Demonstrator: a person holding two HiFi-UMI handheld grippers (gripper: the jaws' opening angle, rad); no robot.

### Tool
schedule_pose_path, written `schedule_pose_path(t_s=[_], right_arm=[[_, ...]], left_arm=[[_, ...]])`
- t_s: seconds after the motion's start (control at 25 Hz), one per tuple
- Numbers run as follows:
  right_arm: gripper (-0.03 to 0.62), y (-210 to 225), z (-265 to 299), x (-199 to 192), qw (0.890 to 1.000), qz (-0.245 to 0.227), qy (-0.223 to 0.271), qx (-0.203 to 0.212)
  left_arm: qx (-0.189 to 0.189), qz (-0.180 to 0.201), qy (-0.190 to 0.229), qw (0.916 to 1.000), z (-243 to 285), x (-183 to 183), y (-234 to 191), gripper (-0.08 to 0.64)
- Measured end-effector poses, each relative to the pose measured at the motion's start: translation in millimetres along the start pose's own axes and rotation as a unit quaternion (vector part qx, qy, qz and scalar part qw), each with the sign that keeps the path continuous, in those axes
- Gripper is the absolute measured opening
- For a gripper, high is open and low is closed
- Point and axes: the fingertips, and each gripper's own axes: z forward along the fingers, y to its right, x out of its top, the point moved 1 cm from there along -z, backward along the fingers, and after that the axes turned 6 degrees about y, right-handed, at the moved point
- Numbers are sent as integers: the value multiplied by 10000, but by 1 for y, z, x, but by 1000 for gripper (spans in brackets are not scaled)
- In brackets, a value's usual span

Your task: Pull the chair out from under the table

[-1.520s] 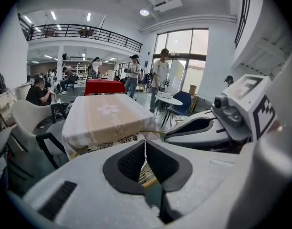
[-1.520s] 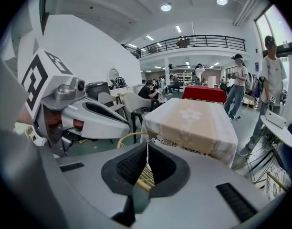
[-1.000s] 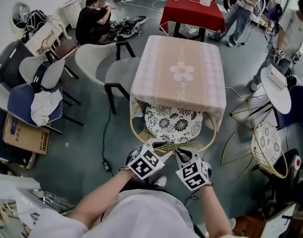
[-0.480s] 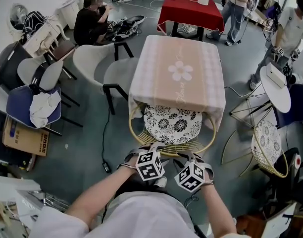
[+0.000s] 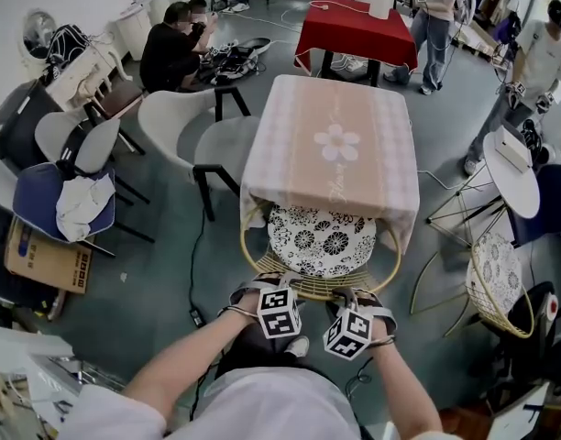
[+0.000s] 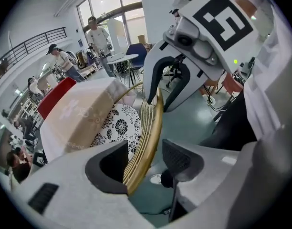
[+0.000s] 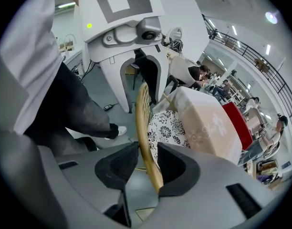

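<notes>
Chair, look: a round chair [image 5: 322,238] of golden wicker, with a curved back rail [image 5: 310,289] made of thin rods and a white cushion [image 5: 328,227] printed with black flowers.
Chair, place: it stands on the grey floor [image 5: 170,273] at the near side of the tabletop [image 5: 331,145], which wears a pink cloth with one white flower. The far part of the seat is under the hanging edge of the cloth; the back is outside it.
Chair, direction: the seat faces the tabletop and the back turns toward the person. In the head view the back rail runs from left to right and bends away at both ends.
Left tool [image 6: 146,162]: its jaws are wide apart, with the back rail passing between them. The rail lies close to one pad and clear of the other, so it is not clamped.
Right tool [image 7: 148,168]: its jaws are opening. The back rail stands between them, and the pads do not press on it.
Tools and chair: both tools point steeply down onto the middle of the back rail, side by side and near each other, between the person and the seat.
</notes>
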Motion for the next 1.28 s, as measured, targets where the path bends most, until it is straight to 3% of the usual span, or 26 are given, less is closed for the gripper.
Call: schedule_pose_path(t_s=[0.2, 0.48, 1.04, 1.28], right_arm=[[104, -3, 8, -3, 9997, -218, -86, 79], [84, -4, 16, -14, 9976, -555, -382, -183], [77, -4, 17, -15, 9972, -542, -501, -113], [71, -5, 19, -15, 9966, -529, -629, -77]], left_arm=[[42, 386, -228, 9990, 3, -7, -1, 222], [176, 570, -280, 9978, 9, -9, 4, 109], [-88, 202, -491, 9986, 10, -10, 5, 106], [64, 291, -473, 9984, 8, -11, 5, 104]])
